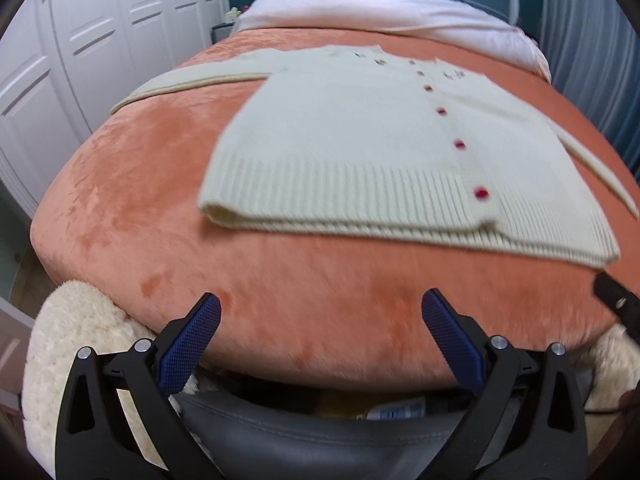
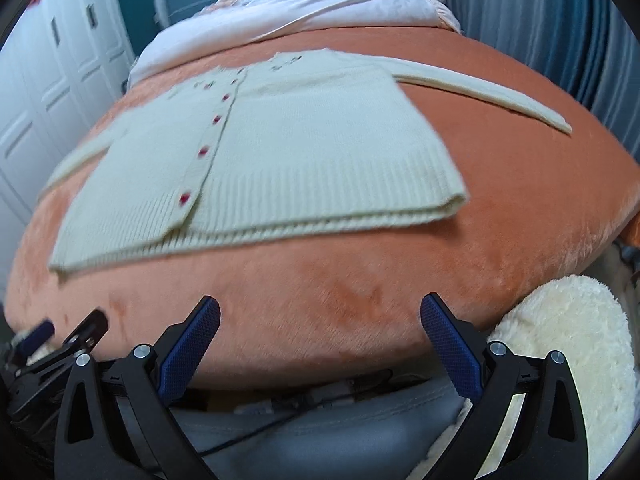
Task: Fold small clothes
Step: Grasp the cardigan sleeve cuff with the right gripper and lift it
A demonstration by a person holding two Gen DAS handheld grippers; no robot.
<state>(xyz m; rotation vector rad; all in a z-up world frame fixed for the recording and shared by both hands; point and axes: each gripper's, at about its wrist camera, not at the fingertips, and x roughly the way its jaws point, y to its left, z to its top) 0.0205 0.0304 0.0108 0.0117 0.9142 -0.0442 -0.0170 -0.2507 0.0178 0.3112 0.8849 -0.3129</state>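
A small cream knit cardigan point(image 1: 360, 140) with red buttons lies flat, front up, on an orange plush bed cover point(image 1: 160, 216). Its sleeves are spread out to both sides. It also shows in the right wrist view point(image 2: 304, 148). My left gripper point(image 1: 320, 312) is open and empty, at the near edge of the bed, short of the cardigan's ribbed hem. My right gripper point(image 2: 320, 312) is open and empty, also at the near edge below the hem. The right gripper's tip shows at the left view's right edge point(image 1: 616, 300). The left gripper shows at the right view's lower left point(image 2: 72, 340).
White bedding point(image 1: 380, 12) is piled at the far end of the bed. White wardrobe doors point(image 1: 60, 60) stand on the left, a blue curtain point(image 2: 560, 20) on the right. Cream fleece cushions point(image 1: 72, 340) point(image 2: 576, 332) sit by the near corners.
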